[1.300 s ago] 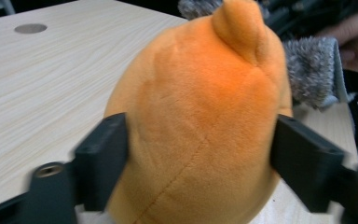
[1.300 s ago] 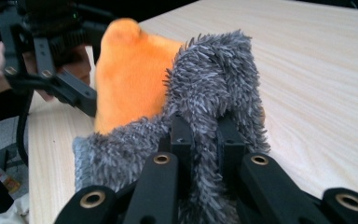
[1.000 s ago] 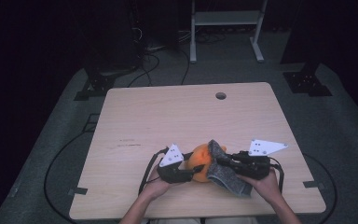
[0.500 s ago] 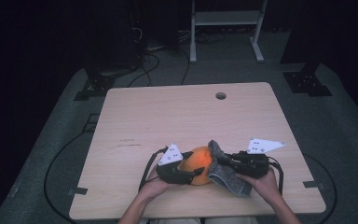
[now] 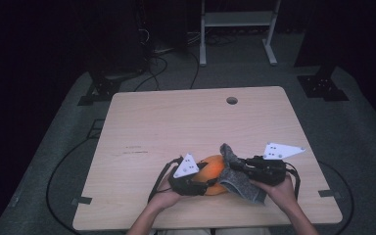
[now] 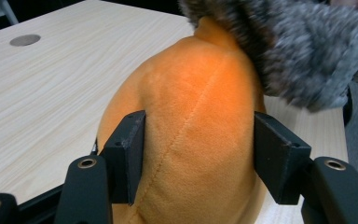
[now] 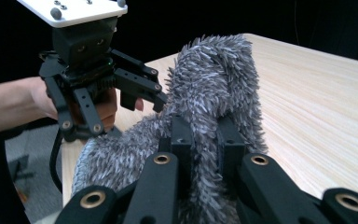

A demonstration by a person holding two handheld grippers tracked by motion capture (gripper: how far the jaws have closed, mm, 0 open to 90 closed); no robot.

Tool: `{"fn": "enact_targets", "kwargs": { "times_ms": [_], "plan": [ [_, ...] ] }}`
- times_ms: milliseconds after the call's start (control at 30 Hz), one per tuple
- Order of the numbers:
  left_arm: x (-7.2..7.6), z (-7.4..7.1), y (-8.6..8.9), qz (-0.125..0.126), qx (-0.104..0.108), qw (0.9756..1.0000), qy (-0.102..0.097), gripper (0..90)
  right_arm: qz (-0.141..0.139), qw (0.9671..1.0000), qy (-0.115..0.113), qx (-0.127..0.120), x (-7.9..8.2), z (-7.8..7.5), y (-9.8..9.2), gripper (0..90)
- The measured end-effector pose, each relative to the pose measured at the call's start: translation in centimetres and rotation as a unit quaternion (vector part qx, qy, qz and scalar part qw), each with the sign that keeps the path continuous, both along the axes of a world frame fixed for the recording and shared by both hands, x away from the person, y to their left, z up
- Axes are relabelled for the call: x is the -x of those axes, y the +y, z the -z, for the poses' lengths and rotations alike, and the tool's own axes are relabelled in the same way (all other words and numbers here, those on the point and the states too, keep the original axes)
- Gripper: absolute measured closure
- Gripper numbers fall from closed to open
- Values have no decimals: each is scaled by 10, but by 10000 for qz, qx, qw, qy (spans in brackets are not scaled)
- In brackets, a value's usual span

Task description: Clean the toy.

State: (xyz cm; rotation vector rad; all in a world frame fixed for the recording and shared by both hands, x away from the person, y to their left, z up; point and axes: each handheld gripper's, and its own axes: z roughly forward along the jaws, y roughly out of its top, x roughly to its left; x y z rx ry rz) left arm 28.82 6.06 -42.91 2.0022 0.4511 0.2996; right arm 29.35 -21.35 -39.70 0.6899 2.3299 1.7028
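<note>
1. Dark room, pale wooden desk (image 5: 176, 127): near its front edge an orange plush toy (image 5: 214, 171) lies partly under a grey fuzzy cover (image 5: 240, 178).
2. Work looks midway; most of the plush is yet uncovered.
3. Left tool (image 6: 200, 154), jaws just closing, squeezes the plush at both sides.
4. Right tool (image 7: 205, 140) is pinched tight on the cover's fabric.

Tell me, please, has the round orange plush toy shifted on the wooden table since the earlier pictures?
No. The orange plush toy sits equally far from the table's round hole as before.
</note>
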Motion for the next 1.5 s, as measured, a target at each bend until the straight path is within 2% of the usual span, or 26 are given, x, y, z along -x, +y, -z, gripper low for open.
{"fn": "enact_targets", "kwargs": {
  "times_ms": [67,100,200,267,333,400,467,567,600,700,733,767,800,833,933,1000,1100,1133,1200,1333,1400,1433,1500],
  "plan": [
    [2,2,-4,49,-59,10000,-37,399,46,9998,-1,210,-1,3,2,805],
    [3,2,-5,60,-92,9999,-80,401,61,9997,51,225,-2,5,0,805],
    [2,2,-6,25,-58,10000,-72,398,258,9992,250,169,-9,12,-11,805],
    [2,2,-6,-92,-21,9999,-130,380,347,9987,317,175,-11,15,-17,805],
    [2,3,-9,-173,11,9997,-194,368,310,9986,419,77,-12,15,-22,805],
    [3,3,-11,-159,-19,9995,-256,365,200,9993,322,16,-9,10,-23,805],
    [3,3,-13,-136,-14,9996,-251,359,85,9999,131,49,-4,5,-17,805],
    [2,3,-10,-14,-8,9996,-288,298,24,9997,119,227,-4,7,-8,805],
    [1,1,-6,49,6,9996,-283,271,16,9997,161,202,-5,9,-8,805],
    [-7,-1,7,103,261,9996,-24,180,-16,9995,249,207,-6,11,-11,805],
    [-9,0,9,51,269,9996,46,168,-21,9995,257,206,-6,12,-12,805],
    [-14,3,10,41,227,9995,198,148,-36,9995,263,196,-6,12,-13,805],
    [-17,7,10,126,214,9991,358,121,-45,9995,273,165,-6,13,-13,805],
    [-17,11,10,195,177,9990,359,120,-40,9995,279,172,-7,13,-13,805],
    [-16,15,10,256,136,9994,208,147,28,9994,288,172,-9,15,-15,805],
    [-15,14,12,234,114,9996,118,228,142,9992,337,176,-12,18,-19,805],
    [-11,12,7,36,13,10000,-80,343,338,9984,422,181,-15,21,-25,805],
    [-10,11,5,5,-10,9999,-136,354,364,9981,478,170,-15,22,-28,805],
    [-8,9,2,-44,-60,9998,-199,375,388,9982,446,93,-13,17,-31,805],
    [-5,8,-2,-26,-96,9996,-276,382,81,9999,104,10,-1,0,-19,805],
    [-4,8,-2,-36,-119,9994,-319,383,-30,9997,8,239,1,0,-6,805],
    [-3,8,-2,-56,-116,9993,-341,384,-13,9994,13,332,0,2,-4,805],
    [-4,6,0,-59,16,9996,-286,397,64,9996,140,255,-5,9,-8,805]
  ]
}}
